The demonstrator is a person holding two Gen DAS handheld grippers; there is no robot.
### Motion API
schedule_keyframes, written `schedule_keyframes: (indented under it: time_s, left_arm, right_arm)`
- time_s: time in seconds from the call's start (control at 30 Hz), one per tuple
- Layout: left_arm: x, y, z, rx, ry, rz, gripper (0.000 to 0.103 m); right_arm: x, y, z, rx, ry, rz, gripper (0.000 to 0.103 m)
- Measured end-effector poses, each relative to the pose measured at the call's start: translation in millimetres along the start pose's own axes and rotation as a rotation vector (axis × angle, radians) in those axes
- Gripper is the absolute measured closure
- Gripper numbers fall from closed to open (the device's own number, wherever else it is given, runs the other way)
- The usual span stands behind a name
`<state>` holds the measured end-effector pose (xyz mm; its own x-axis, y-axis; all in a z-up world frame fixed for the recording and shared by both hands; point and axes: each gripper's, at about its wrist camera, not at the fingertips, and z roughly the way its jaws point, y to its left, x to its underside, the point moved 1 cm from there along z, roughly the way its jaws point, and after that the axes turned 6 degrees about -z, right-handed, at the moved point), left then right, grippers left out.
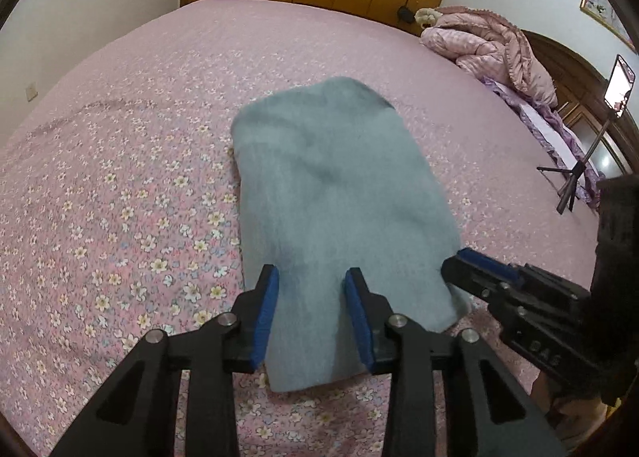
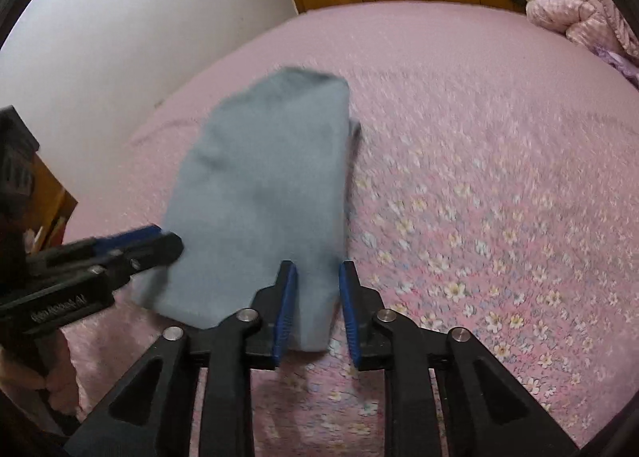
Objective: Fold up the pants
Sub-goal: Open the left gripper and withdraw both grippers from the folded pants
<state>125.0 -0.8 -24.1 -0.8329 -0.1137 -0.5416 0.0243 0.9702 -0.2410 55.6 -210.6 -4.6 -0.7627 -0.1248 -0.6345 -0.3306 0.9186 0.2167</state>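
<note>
The pants (image 1: 339, 209) are soft and blue-grey, and they lie on the pink flowered bed cover (image 1: 120, 197) as a long, neat, folded bundle. One short end is near the person and the other end points to the far side of the bed. The left gripper (image 1: 311, 309) hangs over the near end of the bundle, toward its left side. Its blue pads (image 1: 265, 313) are a little way apart, with the cloth showing between them, but they do not seem to pinch it, so it has hold of nothing. The right gripper (image 2: 317, 305) is just beside it, over the near right corner. Its pads (image 2: 285, 309) are closer together, with a narrow gap, and I cannot see them squeeze the cloth either. Both grippers point down at the same near edge, one at each side. That looks like a good way to pick up the end evenly, maybe to fold it over to the far end. Far off on the right sits a bunched pink quilt (image 1: 491, 42).
</note>
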Motion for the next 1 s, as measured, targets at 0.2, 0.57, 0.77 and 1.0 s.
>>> schedule_keyframes:
  time_s: [0.2,0.57,0.77,1.0]
  left_arm:
    - [4,3,6,-0.004,-0.002,-0.013,0.065]
    - [17,8,-14,-0.022,0.01,-0.058,0.059]
    - [27,5,-26,-0.045,0.025,-0.071,0.05]
    - [41,2,-33,-0.077,0.038,-0.076,0.032]
  right_arm:
    - [3,-5,1,-0.025,-0.001,0.017,0.078]
    - [10,-12,-16,0.007,0.02,0.056,0.07]
    - [12,-12,-35,0.029,0.026,0.046,0.07]
    - [22,-9,-55,0.032,0.04,0.033,0.051]
